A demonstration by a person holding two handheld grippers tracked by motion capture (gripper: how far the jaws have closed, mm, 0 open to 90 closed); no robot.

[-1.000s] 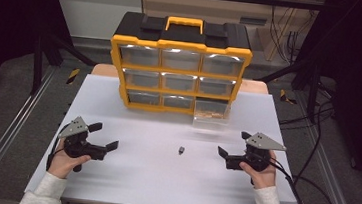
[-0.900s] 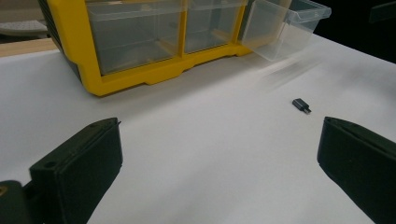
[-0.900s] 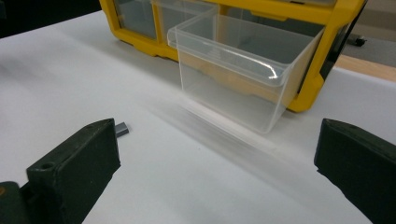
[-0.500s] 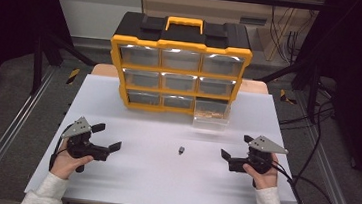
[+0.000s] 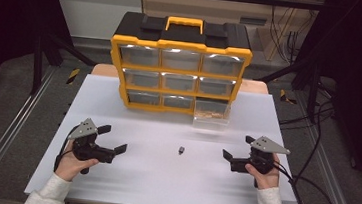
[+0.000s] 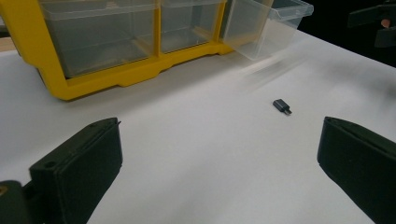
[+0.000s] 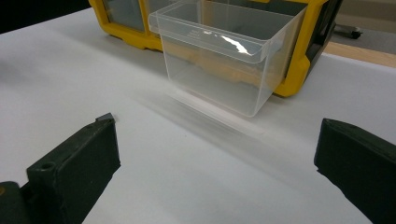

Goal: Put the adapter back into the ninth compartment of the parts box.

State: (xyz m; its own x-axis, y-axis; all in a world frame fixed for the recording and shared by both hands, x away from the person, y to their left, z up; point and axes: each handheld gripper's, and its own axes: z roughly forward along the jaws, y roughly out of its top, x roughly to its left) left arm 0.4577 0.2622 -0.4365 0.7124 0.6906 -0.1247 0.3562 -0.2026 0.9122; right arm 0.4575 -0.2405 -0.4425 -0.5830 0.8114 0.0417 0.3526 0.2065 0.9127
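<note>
White surface (image 5: 160, 190) carries a yellow-and-black drawer organizer (image 5: 180, 64) at the far edge. Its bottom-right clear drawer (image 5: 212, 116) is pulled out toward the person and looks to have something tan inside; can't tell what.

Small dark adapter (image 5: 181, 150) lies loose on the bare surface, near the middle, between the two claws and in front of the open drawer, well apart from it.

Key relation: in the high view the adapter sits slightly nearer the right claw (image 5: 234, 155) than the left claw (image 5: 113, 139), though both are well apart from it. In the left gripper view the adapter (image 6: 282, 106) is ahead and to the right of centre, long axis running diagonally, connector tip pointing toward the lower right. The right gripper view looks at the drawer (image 7: 219, 60), with the adapter peeking out as a dark corner just behind its left jaw.

Claw state: both released, jaws spread wide, holding nothing, touching nothing. Both hover low over the surface.

Judgement: likely job is adapter into the open drawer. Either claw needs to swing inward; the right one has the shorter path to both adapter and drawer. The part is small and flat, so the jaws should close across its short axis.
</note>
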